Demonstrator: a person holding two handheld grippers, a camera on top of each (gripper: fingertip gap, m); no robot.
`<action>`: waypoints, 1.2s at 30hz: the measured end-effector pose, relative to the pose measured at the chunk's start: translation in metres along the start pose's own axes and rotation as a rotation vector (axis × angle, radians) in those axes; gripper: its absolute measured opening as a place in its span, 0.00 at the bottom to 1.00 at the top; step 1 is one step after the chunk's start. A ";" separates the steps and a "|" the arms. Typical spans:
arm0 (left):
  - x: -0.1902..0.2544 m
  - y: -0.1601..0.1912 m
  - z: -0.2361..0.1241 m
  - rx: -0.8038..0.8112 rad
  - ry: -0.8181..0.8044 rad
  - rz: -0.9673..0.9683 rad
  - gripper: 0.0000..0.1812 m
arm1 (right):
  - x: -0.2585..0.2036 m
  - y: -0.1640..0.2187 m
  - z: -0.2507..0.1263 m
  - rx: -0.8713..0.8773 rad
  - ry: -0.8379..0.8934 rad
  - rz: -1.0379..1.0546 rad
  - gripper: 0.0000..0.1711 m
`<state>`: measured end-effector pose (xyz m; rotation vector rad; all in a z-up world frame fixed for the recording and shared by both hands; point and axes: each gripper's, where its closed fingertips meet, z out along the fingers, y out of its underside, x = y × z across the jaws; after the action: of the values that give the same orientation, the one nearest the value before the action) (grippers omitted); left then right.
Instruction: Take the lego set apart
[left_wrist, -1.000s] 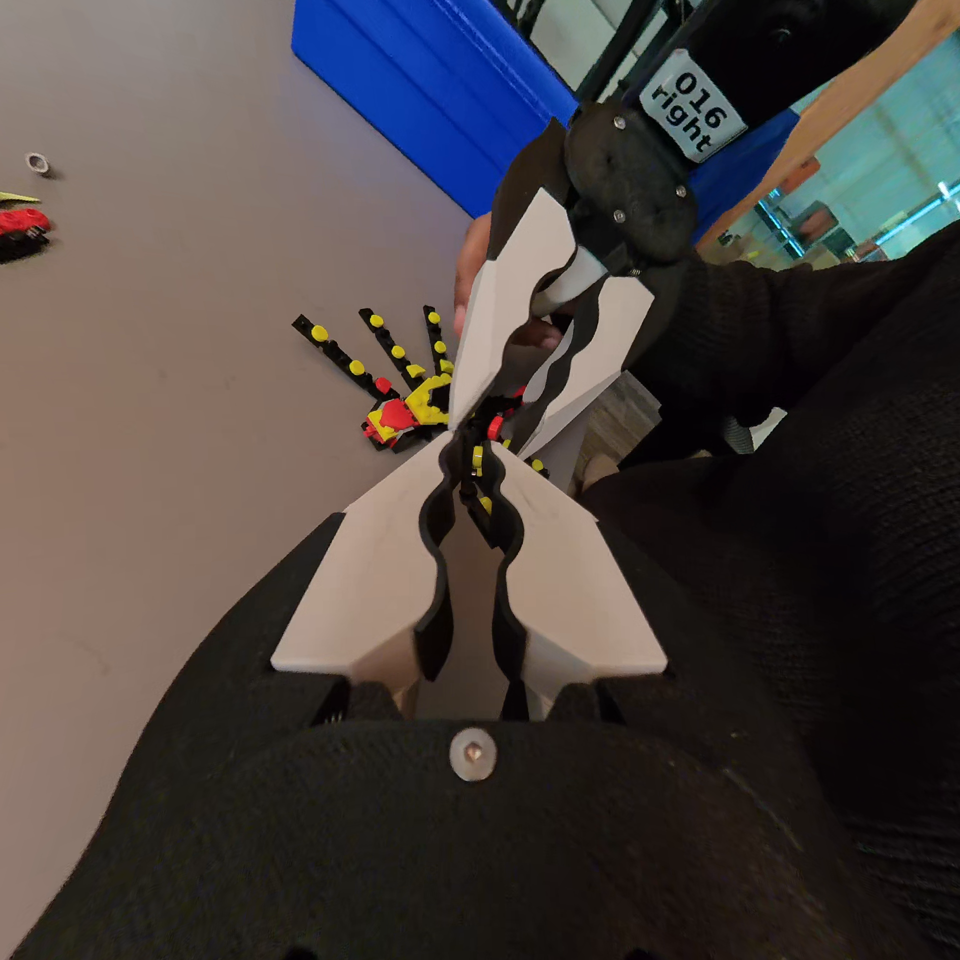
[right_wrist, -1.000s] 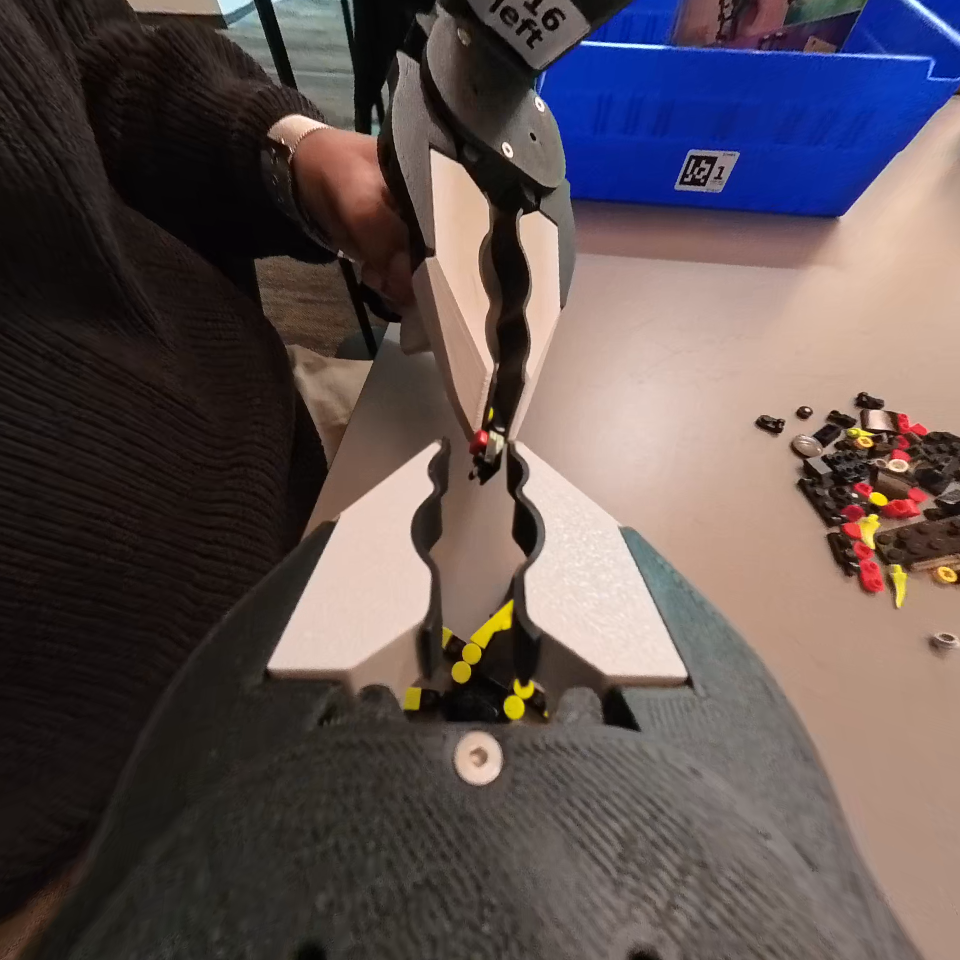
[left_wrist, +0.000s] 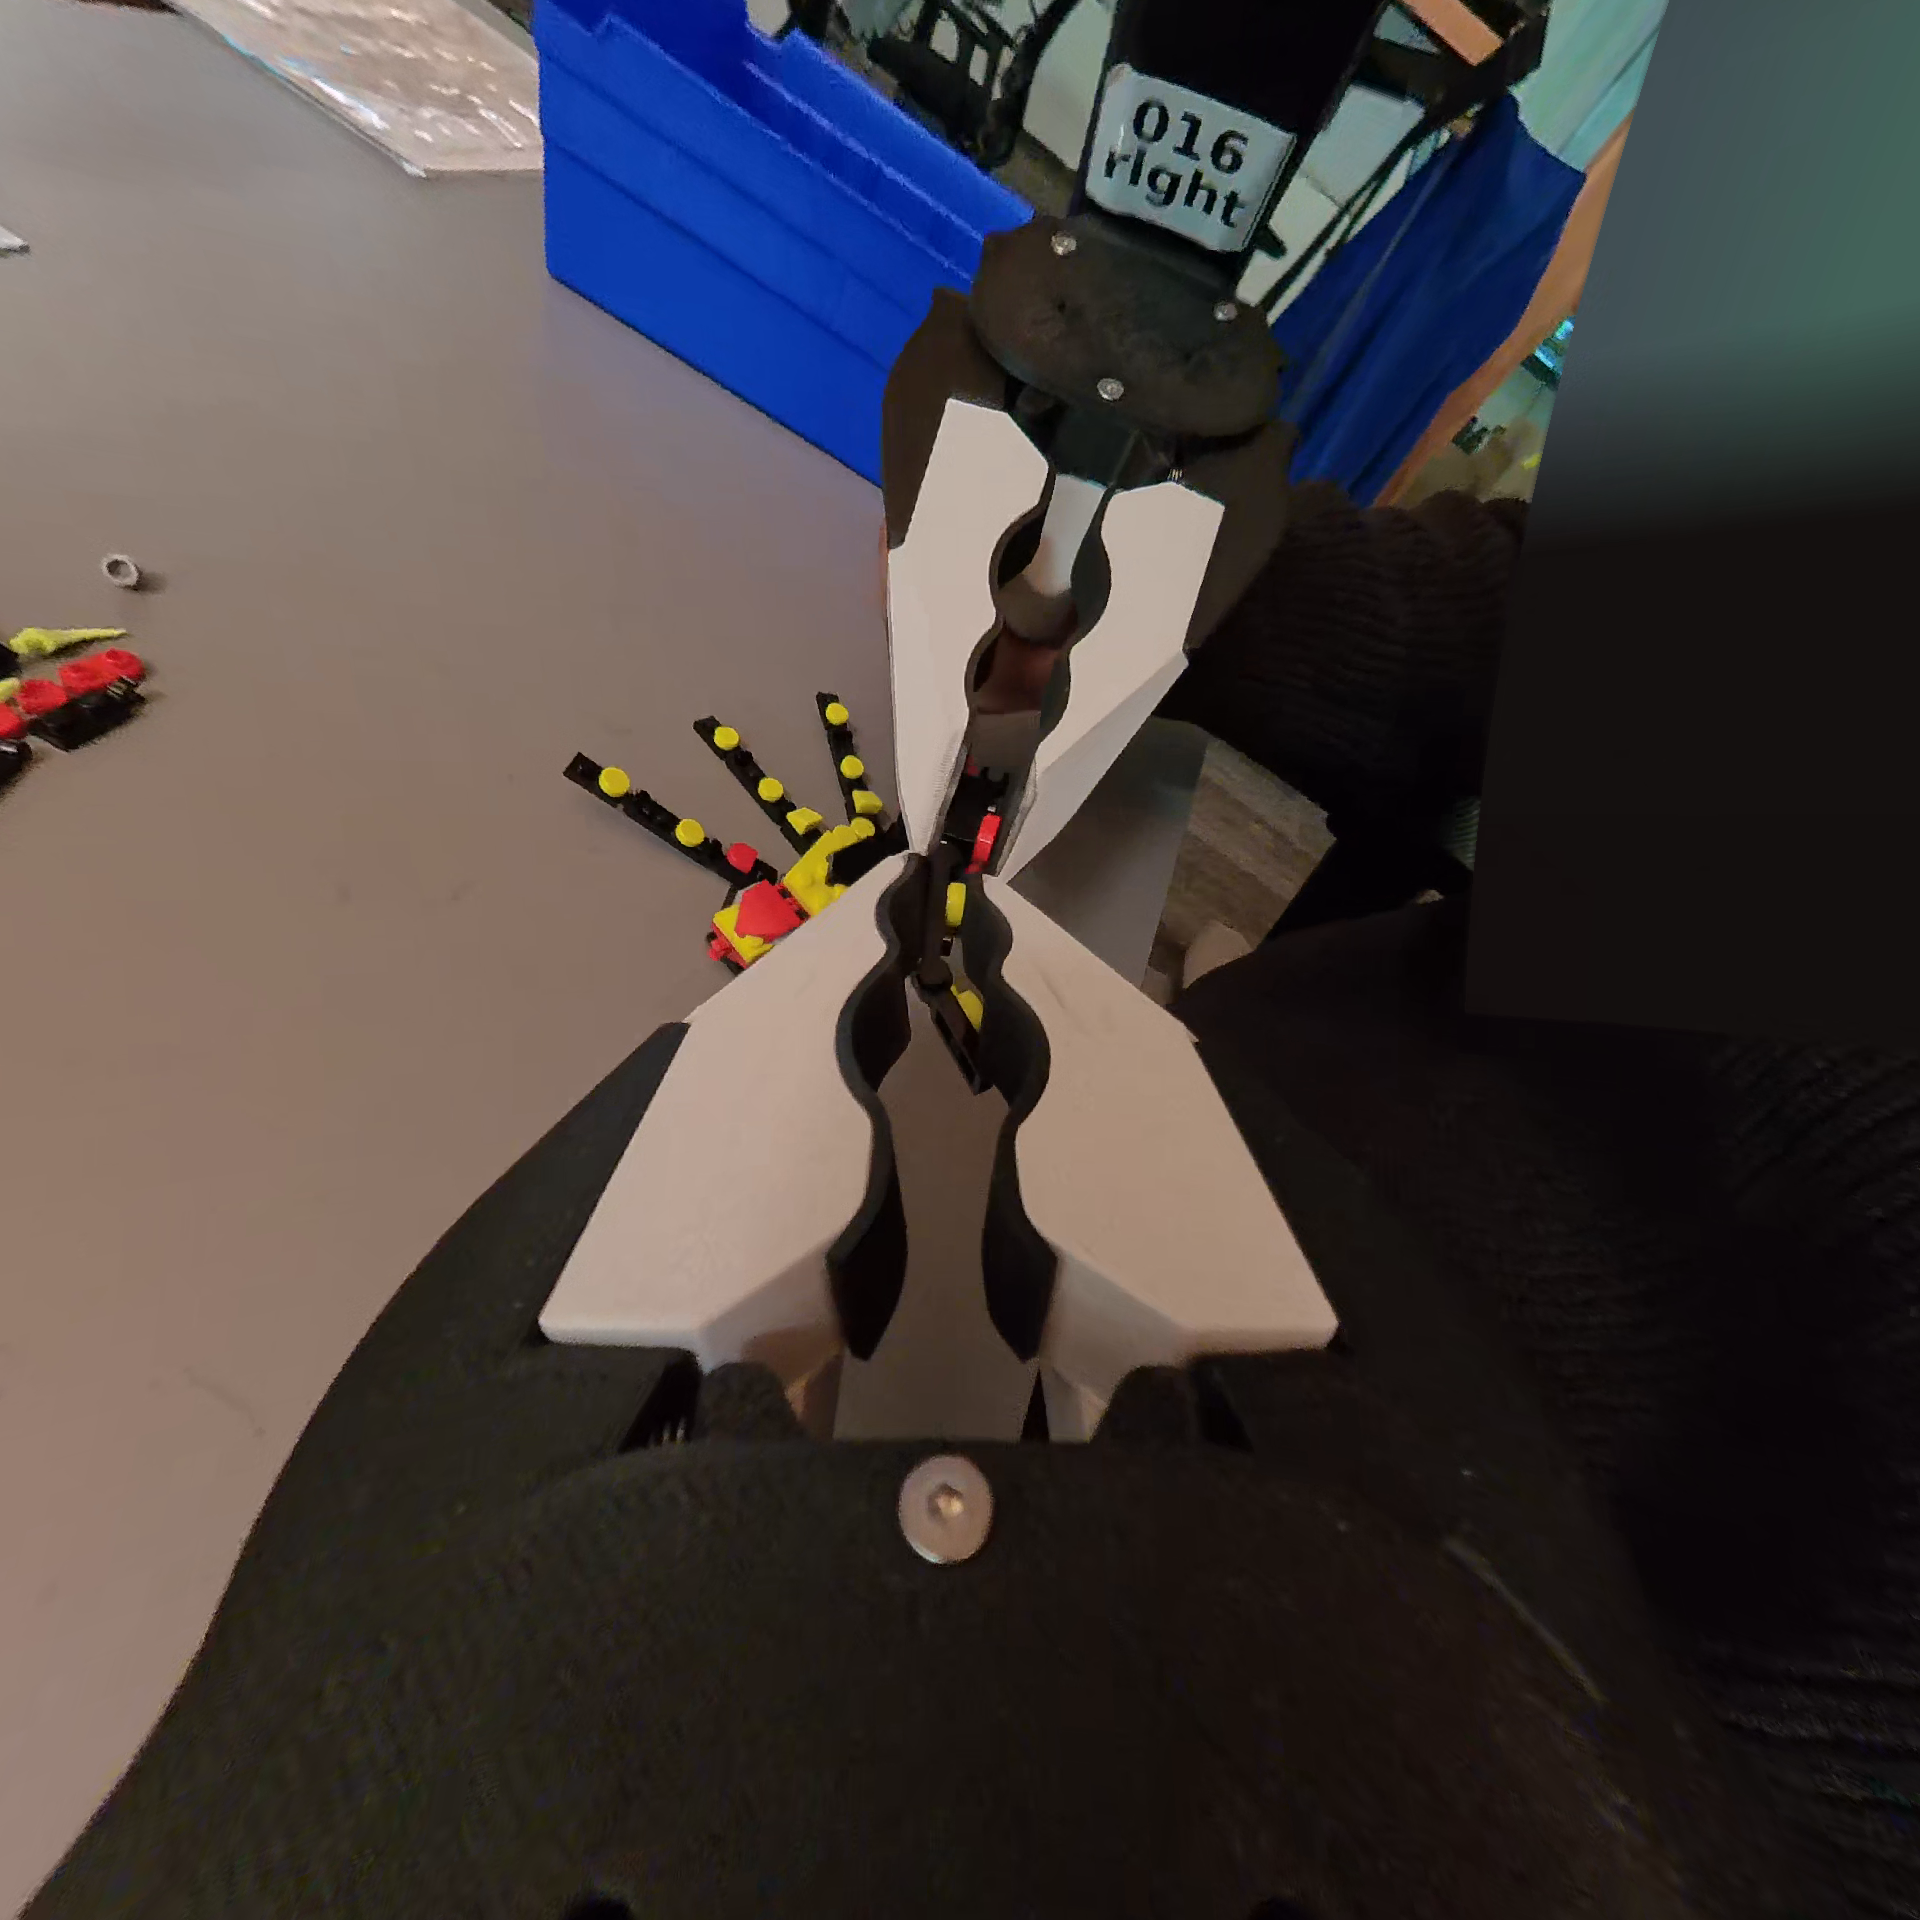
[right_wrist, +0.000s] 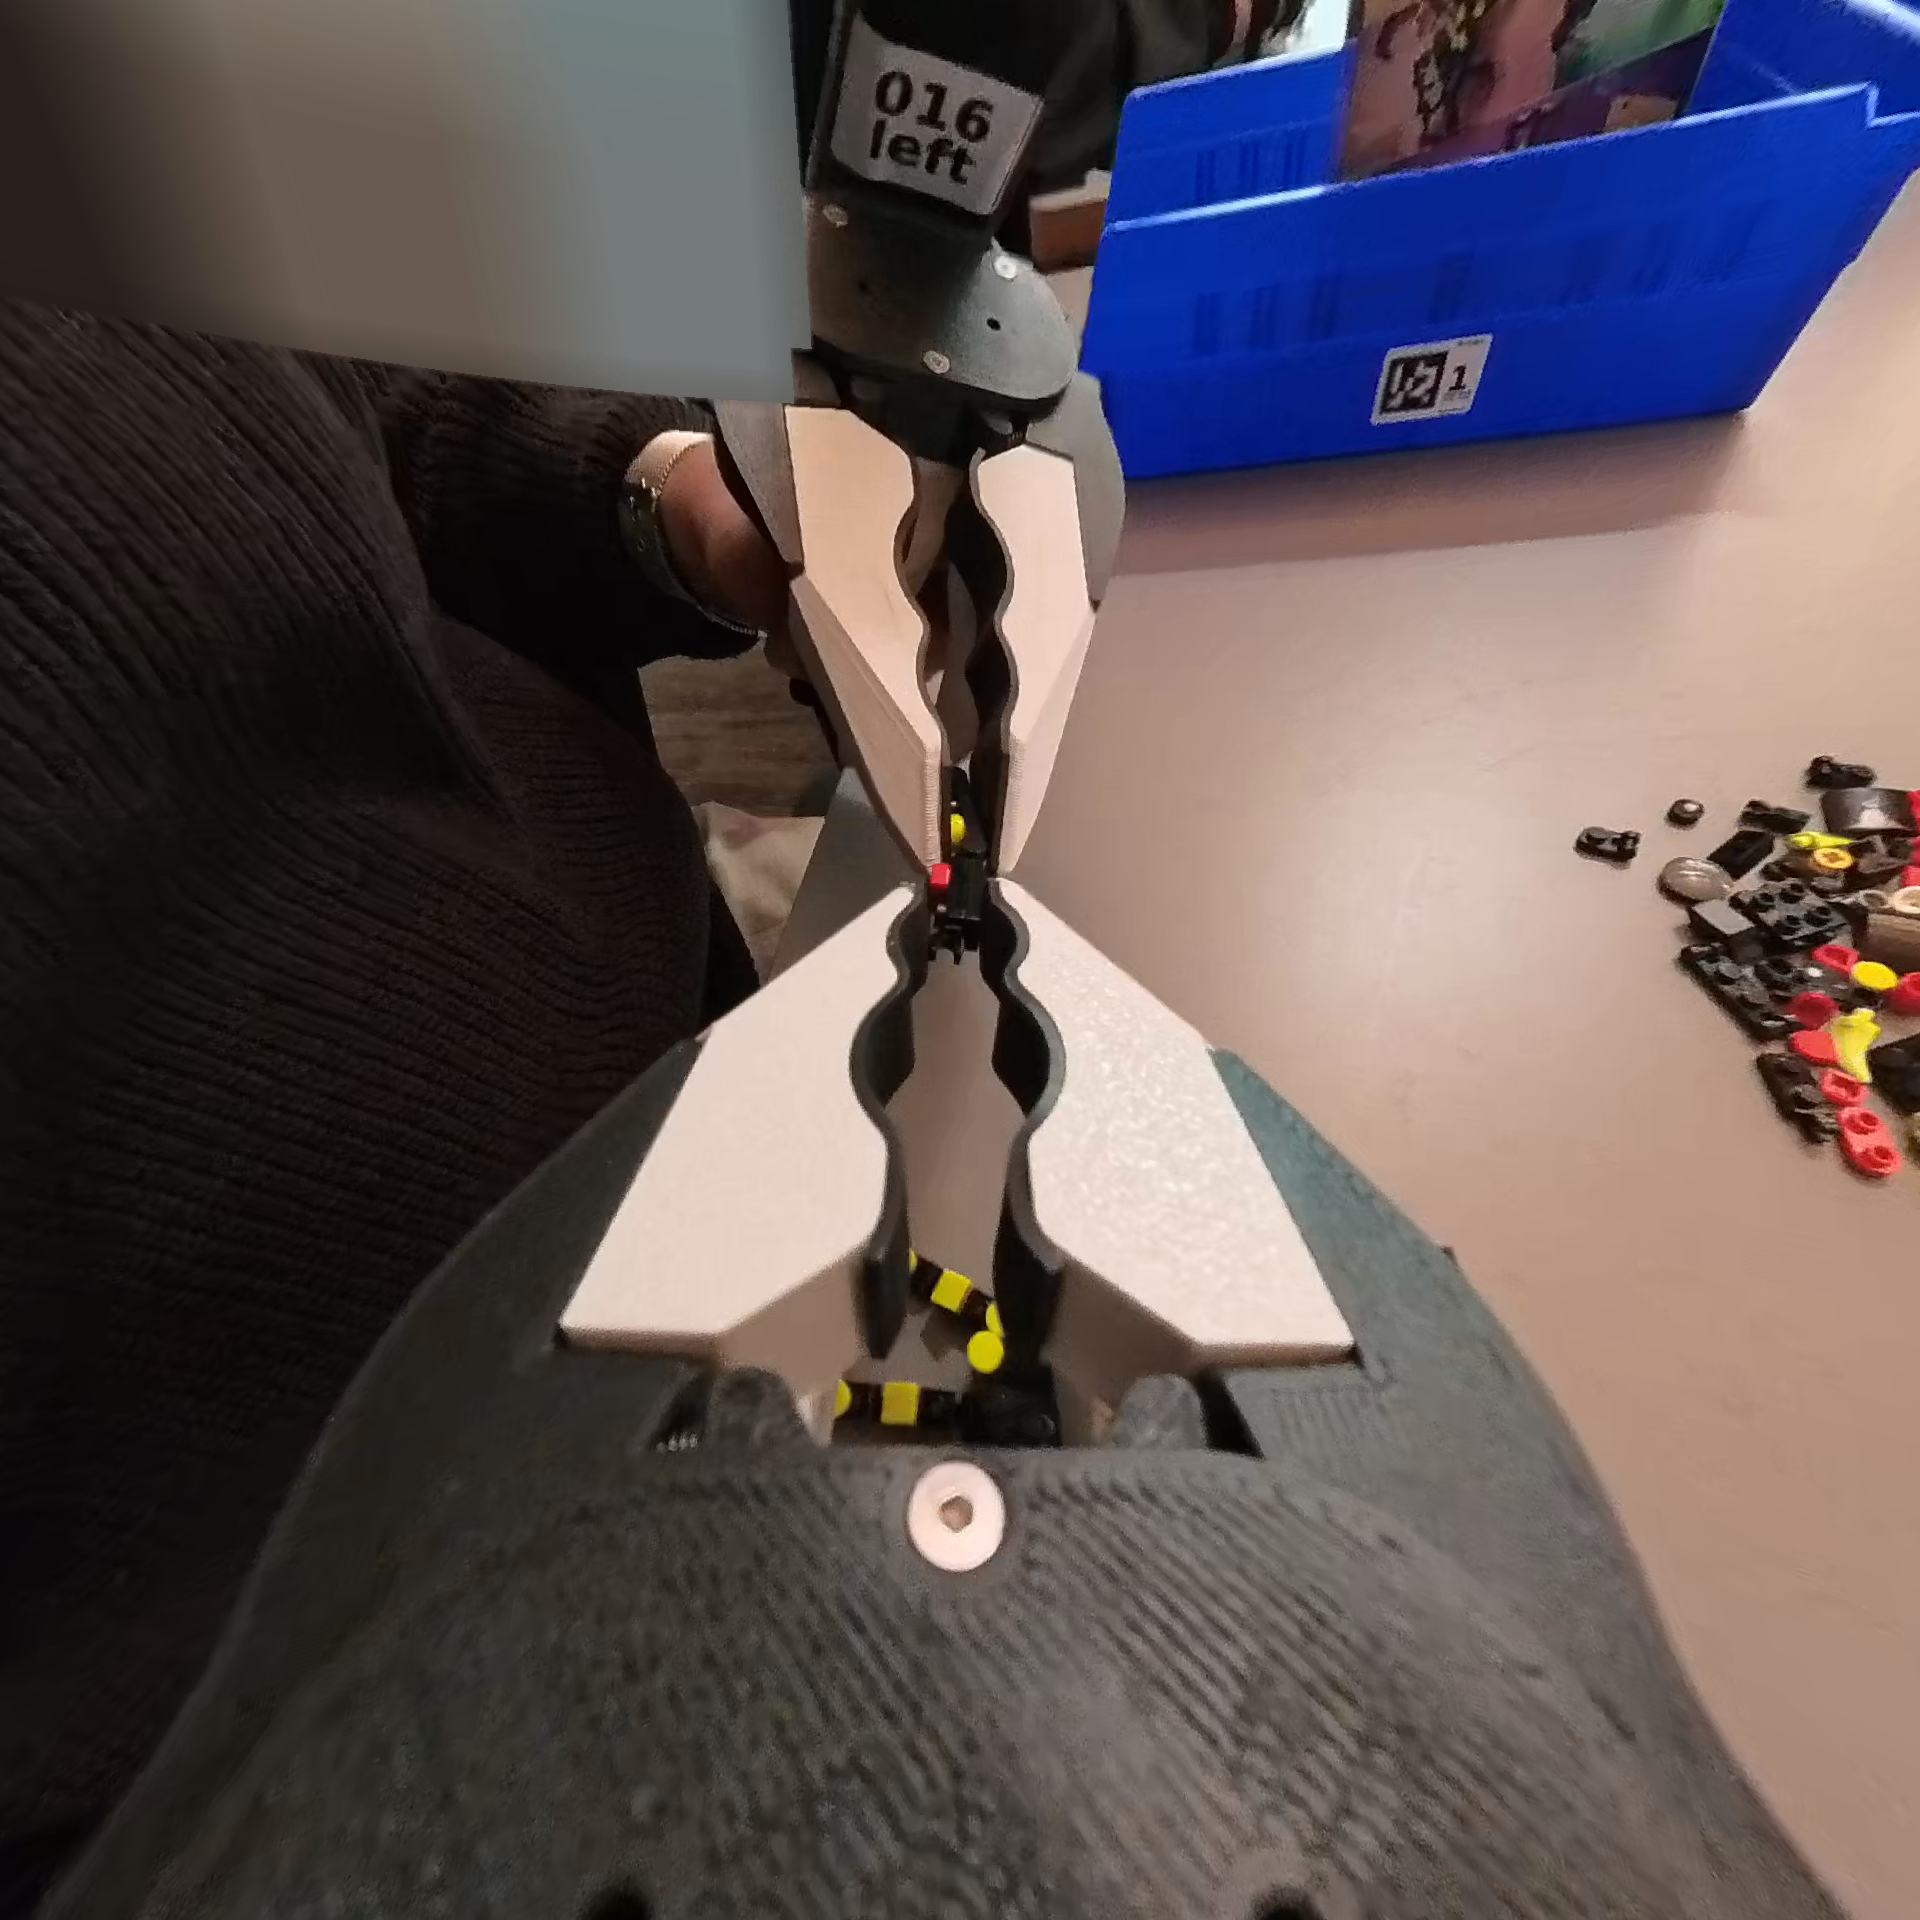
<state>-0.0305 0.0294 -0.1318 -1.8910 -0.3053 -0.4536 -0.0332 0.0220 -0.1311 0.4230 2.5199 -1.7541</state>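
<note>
Tip to tip over the table edge: the left gripper (left_wrist: 940, 904), white angular fingers with black wavy inner pads, is pinched nearly closed on a slim black lego sub-assembly with yellow and red studs (left_wrist: 951, 935). Facing it, the right gripper (left_wrist: 977, 821) is clamped on the other end of that same piece. In the right wrist view, the right gripper (right_wrist: 961, 904) bites the black strip (right_wrist: 958, 914) just below a small red stud, with the left gripper (right_wrist: 961, 831) closed on it from above. Both are gripping hard, and this looks like the pull-apart or twist that splits the piece.

Out on the grey tabletop (left_wrist: 364, 468), a fan-shaped chunk of black strips with yellow studs and red and yellow plates (left_wrist: 758, 831) lies assembled just beside the fingers, so that part is left to do. Farther off, a scattered pile of loose black, red and yellow pieces (right_wrist: 1808, 935) shows plenty already stripped. A blue plastic bin (right_wrist: 1507, 291) stands behind. By my reckoning it's well past halfway.
</note>
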 end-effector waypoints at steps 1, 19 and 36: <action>0.001 -0.002 -0.001 0.010 0.004 -0.006 0.03 | 0.000 -0.002 -0.001 0.017 -0.007 0.014 0.05; -0.050 0.035 0.001 -0.091 -0.040 -0.343 0.02 | 0.035 0.013 -0.018 0.013 0.120 0.094 0.05; -0.027 0.023 0.006 -0.021 0.108 -0.425 0.10 | 0.030 0.020 0.000 -0.071 0.204 -0.052 0.05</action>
<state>-0.0445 0.0268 -0.1649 -1.8134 -0.6364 -0.8428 -0.0569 0.0345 -0.1546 0.5650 2.7449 -1.7137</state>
